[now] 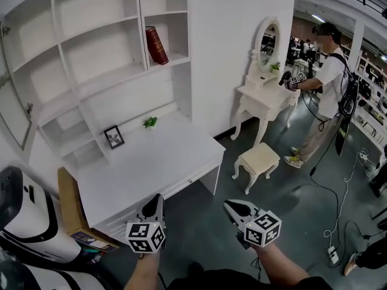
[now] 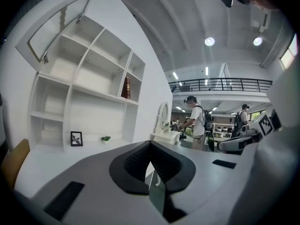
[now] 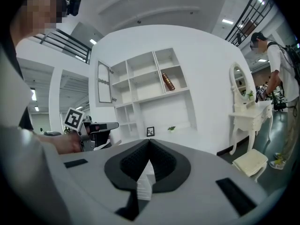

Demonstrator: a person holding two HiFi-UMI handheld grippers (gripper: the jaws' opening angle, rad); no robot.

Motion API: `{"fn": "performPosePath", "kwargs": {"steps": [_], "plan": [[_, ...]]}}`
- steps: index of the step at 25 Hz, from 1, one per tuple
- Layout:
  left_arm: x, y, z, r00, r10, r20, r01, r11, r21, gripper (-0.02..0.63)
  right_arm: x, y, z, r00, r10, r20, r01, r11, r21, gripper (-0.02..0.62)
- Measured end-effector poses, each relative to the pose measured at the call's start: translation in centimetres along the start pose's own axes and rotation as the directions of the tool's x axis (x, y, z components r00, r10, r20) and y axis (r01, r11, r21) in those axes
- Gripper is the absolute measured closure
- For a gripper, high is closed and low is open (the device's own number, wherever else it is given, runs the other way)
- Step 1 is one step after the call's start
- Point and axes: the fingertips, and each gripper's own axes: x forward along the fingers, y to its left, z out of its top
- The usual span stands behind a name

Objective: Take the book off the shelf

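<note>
— On the top shelf (image 1: 176,58): one red book (image 1: 156,45), tilted towards the divider, no neighbour propping it.
— Left gripper (image 1: 158,197), right gripper (image 1: 227,205): closed, empty, low before the bench (image 1: 151,162); book likely beyond reach.

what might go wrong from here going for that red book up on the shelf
1. The red book leans tilted in a high compartment. A pinch on one edge may tip it out, towards the small plant and picture frame on the desk below.
2. The left gripper and right gripper are both shut and empty. Unless opened before contact, they would likely just shove the book deeper.
</note>
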Motion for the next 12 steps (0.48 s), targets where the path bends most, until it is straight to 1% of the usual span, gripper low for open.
{"fn": "performPosePath", "kwargs": {"steps": [6, 12], "plan": [[1.9, 3.9, 1.0, 1.0, 0.002, -0.003, -0.002, 1.0, 0.022, 0.597, 4.3, -0.2, -0.9, 0.999, 0.0, -0.048, 0.001, 1.0, 0.022, 0.581], [4.4, 6.4, 0.3, 0.999, 0.01, -0.031, -0.01, 1.0, 0.002, 0.597, 7.9, -1.7, -0.5, 0.998, 0.016, -0.055, -0.014, 0.999, 0.035, 0.581]]}}
